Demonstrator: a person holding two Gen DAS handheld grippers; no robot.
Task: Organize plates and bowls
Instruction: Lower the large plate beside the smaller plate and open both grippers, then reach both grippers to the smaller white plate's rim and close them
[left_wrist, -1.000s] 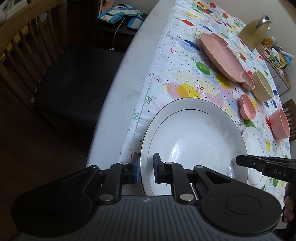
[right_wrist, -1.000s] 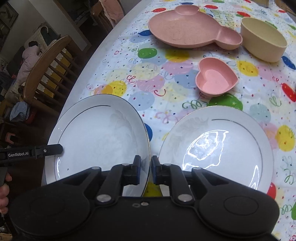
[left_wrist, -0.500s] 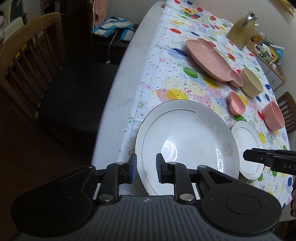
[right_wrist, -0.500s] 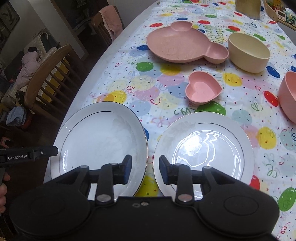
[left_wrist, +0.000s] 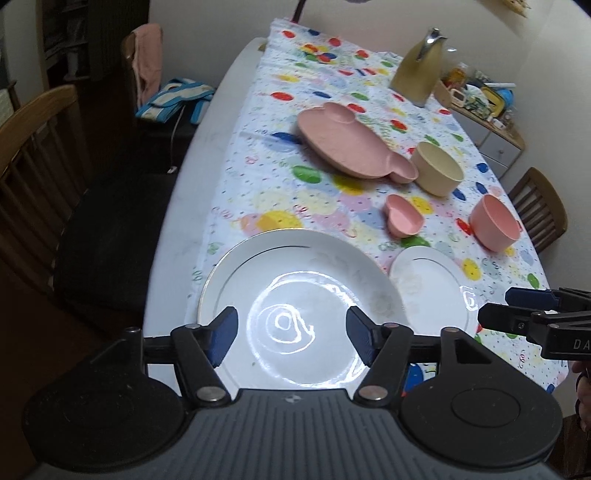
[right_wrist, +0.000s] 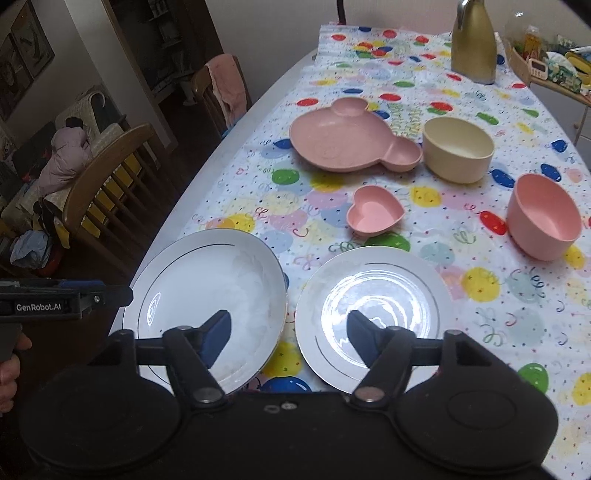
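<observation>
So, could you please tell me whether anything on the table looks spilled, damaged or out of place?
Nothing spilled or broken. The one oddity: the large white gold-rimmed plate juts past the balloon-print tablecloth at the table's near-left edge, close to the small white plate.

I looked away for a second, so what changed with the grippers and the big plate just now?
Both grippers let go of the big plate: the left gripper and right gripper have just been opening and pulled back up, nothing between the jaws. The plate and other dishes stayed put.

A gold jug (far end) stands on the balloon tablecloth.
</observation>
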